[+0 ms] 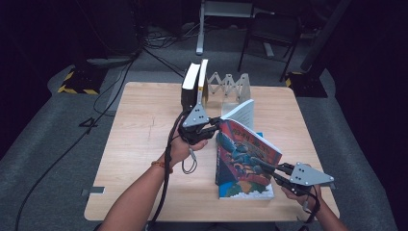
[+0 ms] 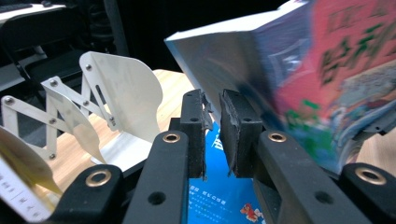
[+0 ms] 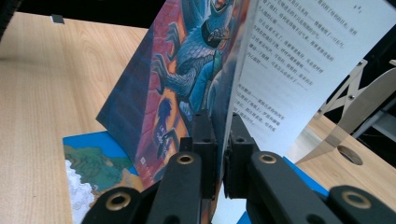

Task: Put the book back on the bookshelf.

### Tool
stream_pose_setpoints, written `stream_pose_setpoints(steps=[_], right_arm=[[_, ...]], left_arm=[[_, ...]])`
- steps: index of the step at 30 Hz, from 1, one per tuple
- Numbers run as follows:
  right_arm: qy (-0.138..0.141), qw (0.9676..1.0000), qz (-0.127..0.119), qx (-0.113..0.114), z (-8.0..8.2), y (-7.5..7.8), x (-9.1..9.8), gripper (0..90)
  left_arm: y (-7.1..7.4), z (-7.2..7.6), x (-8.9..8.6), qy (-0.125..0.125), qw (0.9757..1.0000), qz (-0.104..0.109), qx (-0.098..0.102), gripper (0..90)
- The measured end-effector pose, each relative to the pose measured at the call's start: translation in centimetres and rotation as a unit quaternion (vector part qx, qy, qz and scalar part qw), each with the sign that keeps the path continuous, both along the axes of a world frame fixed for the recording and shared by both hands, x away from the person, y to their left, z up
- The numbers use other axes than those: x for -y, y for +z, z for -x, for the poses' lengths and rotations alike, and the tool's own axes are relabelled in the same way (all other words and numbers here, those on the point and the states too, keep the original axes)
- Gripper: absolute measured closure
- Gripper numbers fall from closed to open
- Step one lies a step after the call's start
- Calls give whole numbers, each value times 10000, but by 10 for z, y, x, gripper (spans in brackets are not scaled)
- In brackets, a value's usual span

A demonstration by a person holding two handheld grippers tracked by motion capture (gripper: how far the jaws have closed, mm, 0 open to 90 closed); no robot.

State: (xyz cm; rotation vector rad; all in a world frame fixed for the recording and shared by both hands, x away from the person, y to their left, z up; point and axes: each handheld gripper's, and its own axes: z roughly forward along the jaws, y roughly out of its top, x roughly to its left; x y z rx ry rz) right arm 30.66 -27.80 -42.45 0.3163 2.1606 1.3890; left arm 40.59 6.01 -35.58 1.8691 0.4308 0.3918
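Over the table (image 1: 144, 144), seen from above, a paperback book (image 1: 245, 154) stands tilted on its lower edge on top of a second, flat blue book (image 1: 245, 192), near the front right. The left gripper (image 1: 211, 126) meets its upper left corner; the right gripper (image 1: 262, 166) reaches in across the cover from the right. Farther back stand two upright books (image 1: 195, 84) against a folding metal book rack (image 1: 231, 86). A paperback like this should be fairly light but floppy, its cover bending easily, so the spine or the whole block of pages looks the safer place to hold.

Along the left gripper's jaws, the fingers (image 2: 196, 126) stand slightly apart with a narrow gap, and the book's corner (image 2: 261, 60) rises just behind them. Whether any page sits between them is hard to tell, as blur softens the cover. The rack (image 2: 116, 88) shows at left.

Along the right gripper's jaws, the fingers (image 3: 205, 135) are pressed together on the front cover (image 3: 187, 74) alone, which parts it from the printed page (image 3: 299, 56). That thin hold could let the book sag or the cover crease. The book's bottom edge is hidden behind the jaws.
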Motion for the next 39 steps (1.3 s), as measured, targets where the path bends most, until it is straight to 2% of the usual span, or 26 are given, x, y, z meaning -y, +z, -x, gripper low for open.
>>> stream_pose_setpoints(steps=[1,8,16,19,23,24,27,31,32,36,39], right_arm=[[-16,10000,42,26,0,0,0,856],[-173,9998,35,-36,-8,1,-2,856],[-396,9992,88,-1,-18,1,-5,855],[-626,9980,29,21,-24,1,-5,857],[-711,9974,88,74,-21,2,-4,857],[-661,9978,36,82,-14,0,-1,858],[-621,9980,64,131,-8,-2,0,858],[-550,9982,108,206,-1,-4,1,859],[-533,9983,125,220,1,-4,2,859],[-363,9991,123,176,3,-5,5,859],[-303,9994,126,150,4,-5,6,859]], left_arm=[[-1,-4,3,-54,9999,63,-84,809],[7,-11,9,-117,9997,195,-112,886],[19,-10,16,-209,9997,81,-5,888],[24,-7,18,-164,9998,-1,110,887],[23,0,19,-246,9995,-14,178,879],[23,3,18,-317,9993,49,173,861],[21,11,17,-469,9986,170,196,842],[19,17,17,-476,9984,189,222,778],[18,18,16,-451,9987,136,214,778],[7,20,14,-286,9992,-212,161,658],[-5,21,11,-212,9984,-495,141,636]])
